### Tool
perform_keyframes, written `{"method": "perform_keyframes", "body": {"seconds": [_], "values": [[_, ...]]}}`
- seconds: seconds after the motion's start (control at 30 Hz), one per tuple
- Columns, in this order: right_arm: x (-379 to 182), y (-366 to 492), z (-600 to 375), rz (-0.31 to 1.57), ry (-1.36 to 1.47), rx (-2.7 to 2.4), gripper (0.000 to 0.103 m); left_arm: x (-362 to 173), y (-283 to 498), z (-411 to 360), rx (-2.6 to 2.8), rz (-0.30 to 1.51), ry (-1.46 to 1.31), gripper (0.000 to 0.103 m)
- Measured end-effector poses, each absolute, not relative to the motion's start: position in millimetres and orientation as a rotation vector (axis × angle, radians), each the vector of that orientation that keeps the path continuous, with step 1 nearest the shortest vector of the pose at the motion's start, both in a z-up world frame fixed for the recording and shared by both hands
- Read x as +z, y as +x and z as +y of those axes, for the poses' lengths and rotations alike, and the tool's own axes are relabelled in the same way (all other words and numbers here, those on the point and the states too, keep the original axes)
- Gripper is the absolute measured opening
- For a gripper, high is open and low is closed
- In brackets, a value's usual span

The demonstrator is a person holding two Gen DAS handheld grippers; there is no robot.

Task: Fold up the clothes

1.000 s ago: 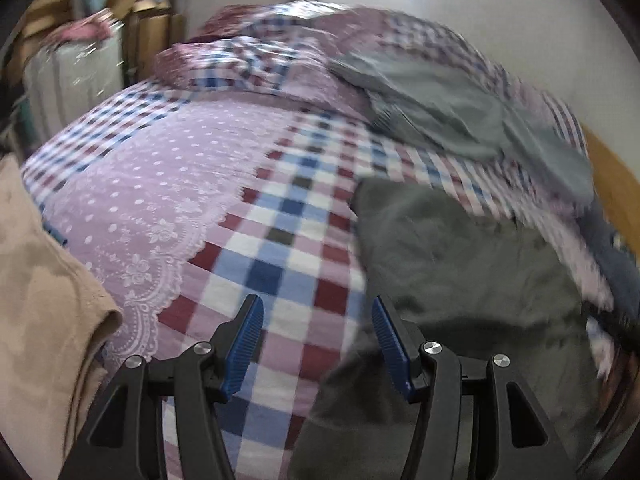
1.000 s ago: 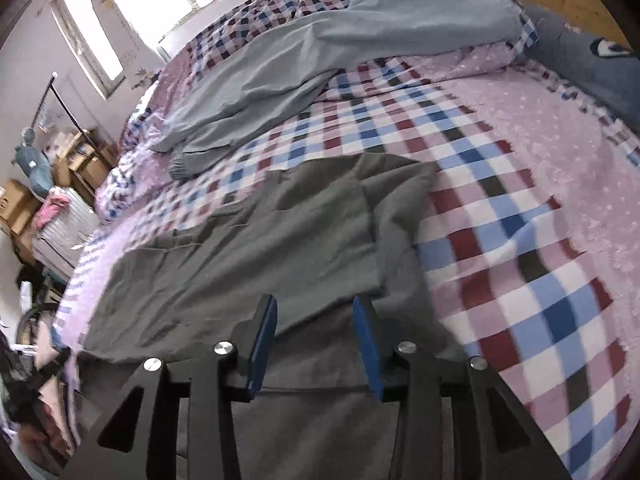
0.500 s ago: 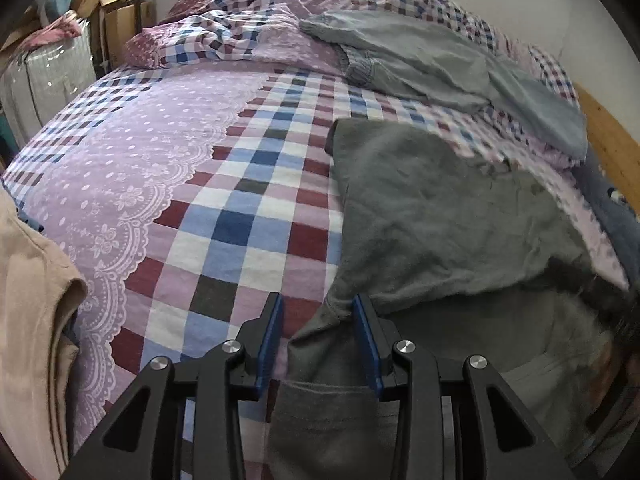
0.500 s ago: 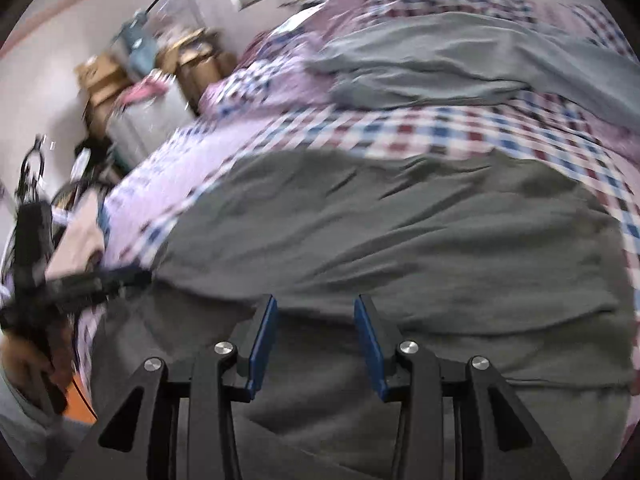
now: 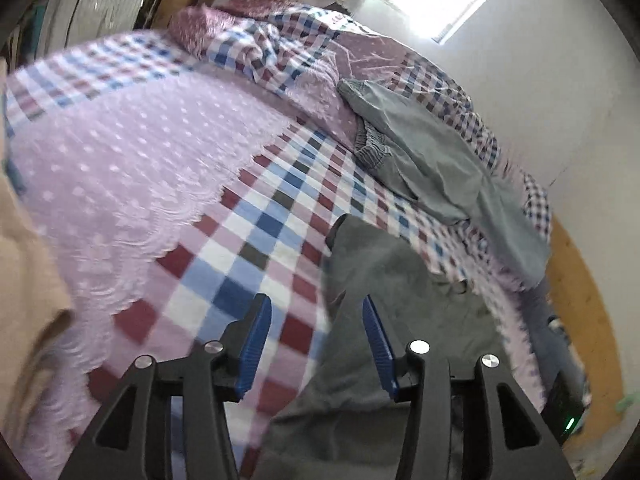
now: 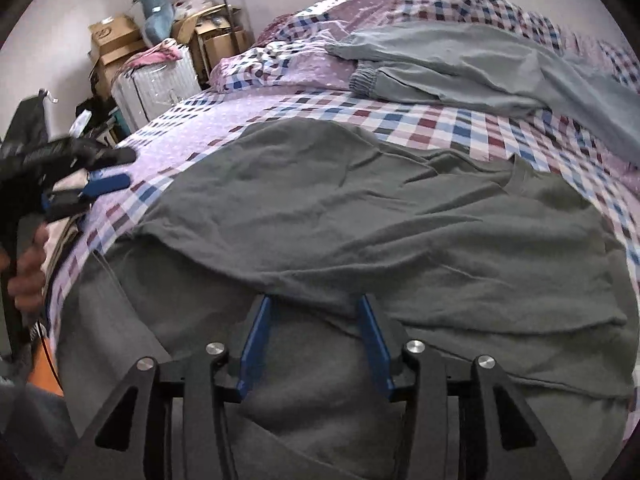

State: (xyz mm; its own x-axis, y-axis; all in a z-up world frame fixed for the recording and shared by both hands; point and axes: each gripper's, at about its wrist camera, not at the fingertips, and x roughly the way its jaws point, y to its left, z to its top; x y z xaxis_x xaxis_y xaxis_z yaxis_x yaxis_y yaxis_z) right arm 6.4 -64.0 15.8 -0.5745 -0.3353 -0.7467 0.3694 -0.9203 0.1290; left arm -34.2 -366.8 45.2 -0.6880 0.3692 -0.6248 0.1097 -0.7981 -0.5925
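A dark grey T-shirt (image 6: 360, 208) lies on the checked bedsheet (image 6: 440, 120), its far part folded over toward me. My right gripper (image 6: 314, 308) hovers at the near edge of that fold. Its jaws are opening; the fold's edge lies at the fingertips but the pads do not press it. In the left wrist view, my left gripper (image 5: 316, 316) hangs over the sheet (image 5: 240, 248) at the T-shirt's (image 5: 400, 300) left edge. Those jaws are opening too, with nothing gripped. The left gripper (image 6: 116, 168) also shows at the left of the right wrist view, held by a hand (image 6: 28, 276).
Light grey trousers (image 6: 480, 64) sprawl across the far side of the bed, near a rumpled quilt (image 5: 272, 52). A beige cloth (image 5: 24, 272) lies at the bed's left edge. Cardboard boxes (image 6: 116, 44) and a pale suitcase (image 6: 156, 88) stand beyond the bed.
The left gripper has rolled and slid left off the T-shirt's edge, its jaws narrowing and then widening again. The right gripper swung round to the near fold and its jaws opened slightly.
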Motion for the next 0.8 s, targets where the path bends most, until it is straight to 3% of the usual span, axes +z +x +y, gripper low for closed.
{"method": "perform_keyframes", "body": {"seconds": [0.2, 0.33, 0.53, 0.8], "values": [[15.9, 7.0, -61.3, 0.024, 1.142, -2.479, 0.054, 20.5, -75.2, -366.8, 2.338, -1.192, -1.148, 0.052], [17.3, 3.3, -55.0, -0.044, 1.136, -2.445, 0.054, 18.5, -92.7, -352.5, 2.358, -1.173, -1.14, 0.063], [18.4, 0.1, -40.9, -0.168, 1.128, -2.38, 0.054, 6.0, -123.0, -345.5, 2.314, -1.201, -1.171, 0.063], [18.1, 0.6, -42.5, -0.158, 1.124, -2.381, 0.054, -4.0, -162.2, -345.1, 2.231, -1.218, -1.227, 0.063]]}}
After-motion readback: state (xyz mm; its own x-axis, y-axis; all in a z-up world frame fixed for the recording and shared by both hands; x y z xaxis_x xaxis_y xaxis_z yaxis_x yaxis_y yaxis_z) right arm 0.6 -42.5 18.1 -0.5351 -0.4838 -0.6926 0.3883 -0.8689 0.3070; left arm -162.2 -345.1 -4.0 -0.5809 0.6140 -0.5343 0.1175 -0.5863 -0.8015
